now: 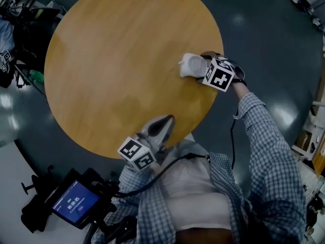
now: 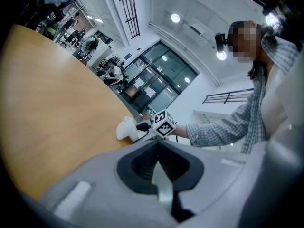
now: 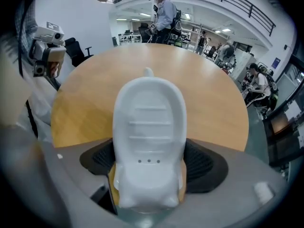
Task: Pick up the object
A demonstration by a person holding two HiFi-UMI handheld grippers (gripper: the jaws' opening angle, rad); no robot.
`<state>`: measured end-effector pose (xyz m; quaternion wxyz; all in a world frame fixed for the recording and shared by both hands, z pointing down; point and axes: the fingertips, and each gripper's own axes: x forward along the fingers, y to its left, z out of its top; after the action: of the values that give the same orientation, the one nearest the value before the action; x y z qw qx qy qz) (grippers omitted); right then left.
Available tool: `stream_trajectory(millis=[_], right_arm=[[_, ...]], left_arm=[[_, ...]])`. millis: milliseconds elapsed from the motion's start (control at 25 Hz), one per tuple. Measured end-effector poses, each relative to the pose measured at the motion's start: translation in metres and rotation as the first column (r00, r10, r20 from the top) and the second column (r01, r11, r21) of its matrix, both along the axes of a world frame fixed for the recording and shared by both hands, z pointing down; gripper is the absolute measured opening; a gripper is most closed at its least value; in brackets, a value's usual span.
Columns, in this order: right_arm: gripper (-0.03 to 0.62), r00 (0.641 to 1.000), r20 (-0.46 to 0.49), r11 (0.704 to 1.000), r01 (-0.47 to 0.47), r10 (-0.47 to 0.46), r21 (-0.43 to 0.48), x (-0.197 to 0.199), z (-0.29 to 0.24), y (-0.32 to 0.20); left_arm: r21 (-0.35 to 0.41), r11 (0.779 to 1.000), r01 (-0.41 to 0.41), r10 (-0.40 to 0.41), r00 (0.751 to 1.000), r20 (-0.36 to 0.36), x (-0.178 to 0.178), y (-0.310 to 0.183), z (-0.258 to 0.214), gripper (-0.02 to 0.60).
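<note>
Right gripper view shows the right tongs (image 3: pixel 150 163) spread wide, with the white object (image 3: pixel 149 122) between their ribbed dark pads (image 3: pixel 204 165) but ungripped, near the round wooden counter's (image 3: pixel 90 94) 3 o'clock edge. Close squarely on its sides: smooth, glossy moulded plastic with rounded shoulders could slip. The left tongs (image 2: pixel 159 170) are closed and empty at 6 o'clock.

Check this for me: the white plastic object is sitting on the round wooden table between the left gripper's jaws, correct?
Not quite, it's the other gripper. The right gripper view shows the white plastic object between the jaws of the right gripper, on the round wooden table. The left gripper has its jaws together and empty.
</note>
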<state>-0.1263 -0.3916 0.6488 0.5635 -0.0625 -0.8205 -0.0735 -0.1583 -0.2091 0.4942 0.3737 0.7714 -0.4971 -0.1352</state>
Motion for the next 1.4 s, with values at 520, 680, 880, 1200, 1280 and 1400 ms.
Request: stream_trajectory(millis=[520,680,880,1200,1280,1400], right_arm=[[0.44,0.963,0.177,0.979,-0.2,0.204,-0.037,0.022,-0.052,0.03],[0.44,0.897,0.309,0.949,-0.293,0.316,-0.119,0.021,-0.096,0.045],[0.44,0.77,0.463,0.898,-0.362,0.44,-0.251,0.06,-0.144,0.069],[0.44,0.474,0.58,0.748,-0.456,0.662,-0.481,0.082,-0.193,0.079],[0.442,0.395,0.581,0.701,-0.448,0.712,-0.554,0.082,-0.201,0.084],[0.442,0.262,0.561,0.617,-0.408,0.785,-0.673,0.084,-0.208,0.087]], left_arm=[[0.073,0.997,-0.013,0.01,0.999,0.035,0.017,0.022,-0.03,-0.002],[0.106,0.994,-0.024,0.019,0.999,0.048,0.017,0.031,-0.048,-0.002],[0.169,0.985,-0.037,0.027,0.998,0.063,0.053,0.037,-0.063,-0.002],[0.184,0.981,-0.052,0.035,0.995,0.093,0.064,0.032,-0.078,-0.002],[0.204,0.977,-0.055,0.038,0.995,0.087,0.063,0.034,-0.077,-0.002],[0.197,0.979,-0.059,0.04,0.994,0.099,0.064,0.033,-0.078,-0.002]])
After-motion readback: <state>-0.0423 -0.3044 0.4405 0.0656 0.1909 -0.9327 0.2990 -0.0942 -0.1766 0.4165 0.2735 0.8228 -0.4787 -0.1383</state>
